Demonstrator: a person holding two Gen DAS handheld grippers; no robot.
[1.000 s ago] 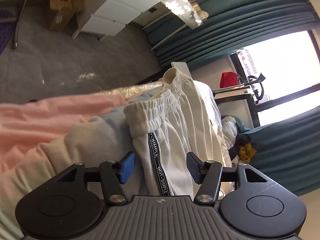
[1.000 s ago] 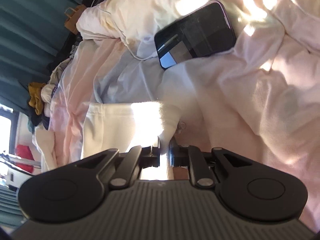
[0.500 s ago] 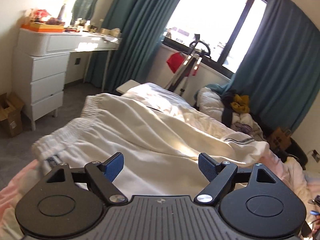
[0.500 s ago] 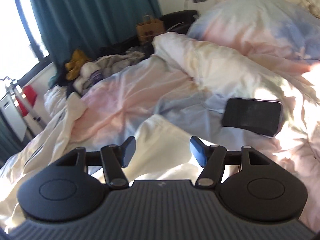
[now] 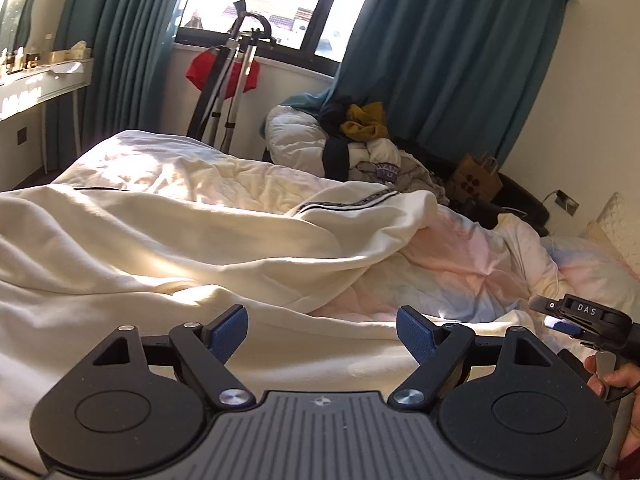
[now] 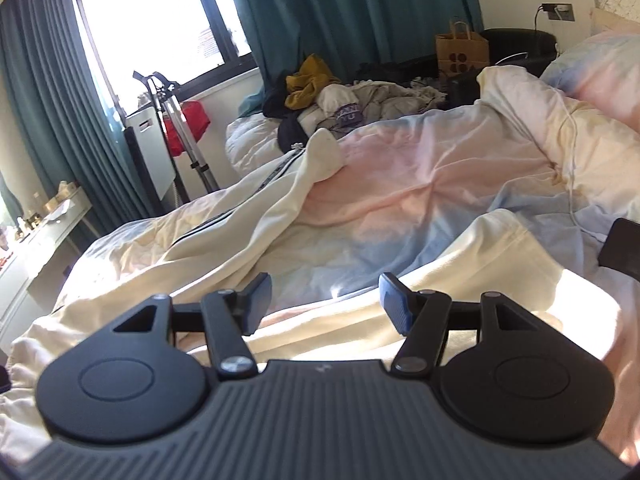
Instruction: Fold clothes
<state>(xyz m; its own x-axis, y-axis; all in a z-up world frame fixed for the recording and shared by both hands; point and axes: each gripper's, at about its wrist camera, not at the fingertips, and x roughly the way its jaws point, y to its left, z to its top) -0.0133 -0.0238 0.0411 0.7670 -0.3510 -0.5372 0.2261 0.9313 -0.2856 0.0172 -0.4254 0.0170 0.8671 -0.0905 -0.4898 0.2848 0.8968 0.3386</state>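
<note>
Your left gripper (image 5: 320, 330) and right gripper (image 6: 325, 300) hover with jaws apart and empty, having just opened, above the cream trousers (image 5: 168, 240) spread across the bed (image 6: 400, 168)

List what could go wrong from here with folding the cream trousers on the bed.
1. The cream trousers lie rumpled and twisted, one leg trailing off toward the clothes pile; folding now would likely lock in creases.
2. Both the left gripper and right gripper are open and empty, so a regrasp could pinch the pastel duvet underneath too.
3. A phone lies nearby; dragged cloth might sweep it.
</note>
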